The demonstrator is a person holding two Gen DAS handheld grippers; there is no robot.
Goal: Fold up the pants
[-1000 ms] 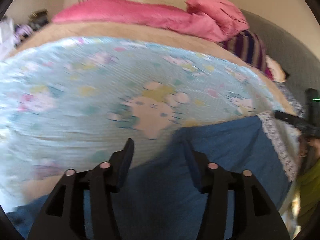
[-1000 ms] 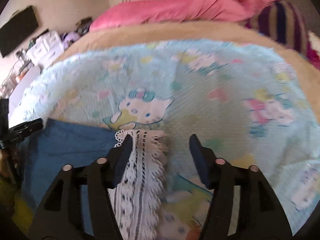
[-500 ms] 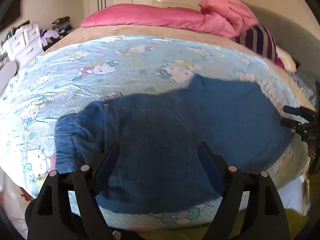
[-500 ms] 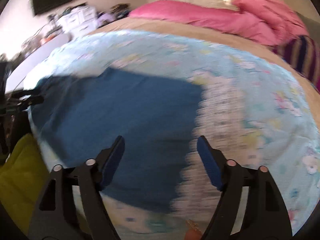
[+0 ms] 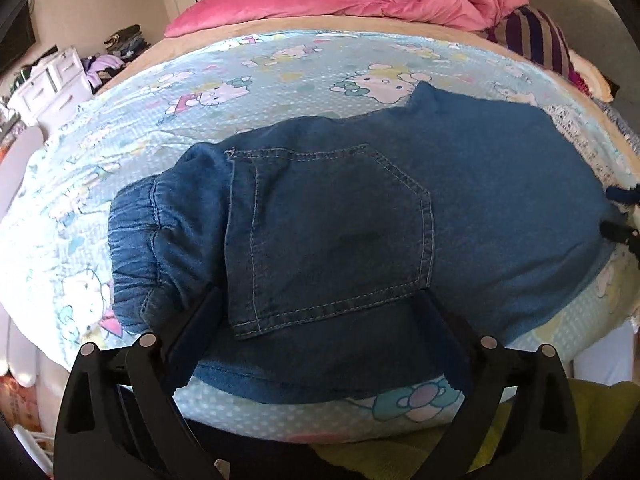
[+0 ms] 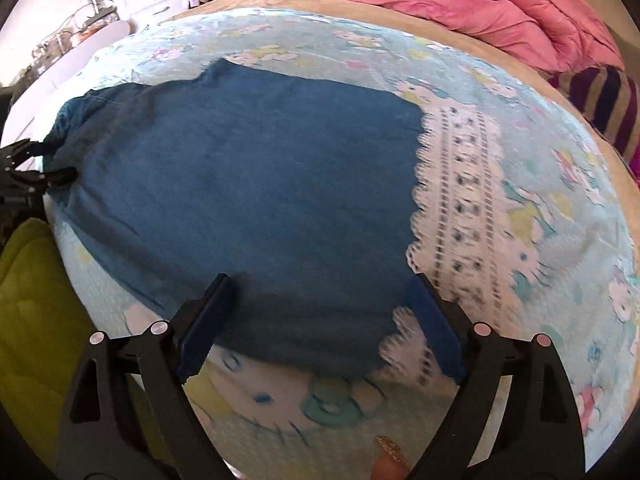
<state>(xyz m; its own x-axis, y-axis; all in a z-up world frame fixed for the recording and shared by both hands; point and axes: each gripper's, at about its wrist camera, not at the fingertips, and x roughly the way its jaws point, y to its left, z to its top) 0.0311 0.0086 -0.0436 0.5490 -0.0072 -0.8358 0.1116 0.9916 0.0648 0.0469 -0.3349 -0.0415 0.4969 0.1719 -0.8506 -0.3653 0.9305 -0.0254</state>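
Blue denim pants (image 5: 340,220) lie folded flat on a pale blue cartoon-print blanket (image 5: 280,76). In the left wrist view the back pocket (image 5: 332,236) faces up and the gathered waistband (image 5: 136,248) is at the left. My left gripper (image 5: 318,304) hovers over the pocket end. Its jaws are opening wide and the pads press on nothing. In the right wrist view the pants (image 6: 248,184) end in a white lace hem (image 6: 460,208). My right gripper (image 6: 320,288) hangs over that end, its jaws opening too, with no grip on the cloth.
A pink duvet (image 5: 320,0) and a striped pillow (image 5: 536,36) lie at the far end of the bed. White drawers (image 5: 48,88) stand beyond the left side. Yellow-green cloth (image 6: 32,300) shows below the bed's near edge.
Both grippers have drawn back towards the bed's near edge and their jaws have widened. The right one has let go of the lace hem. The pants now lie folded in full view.
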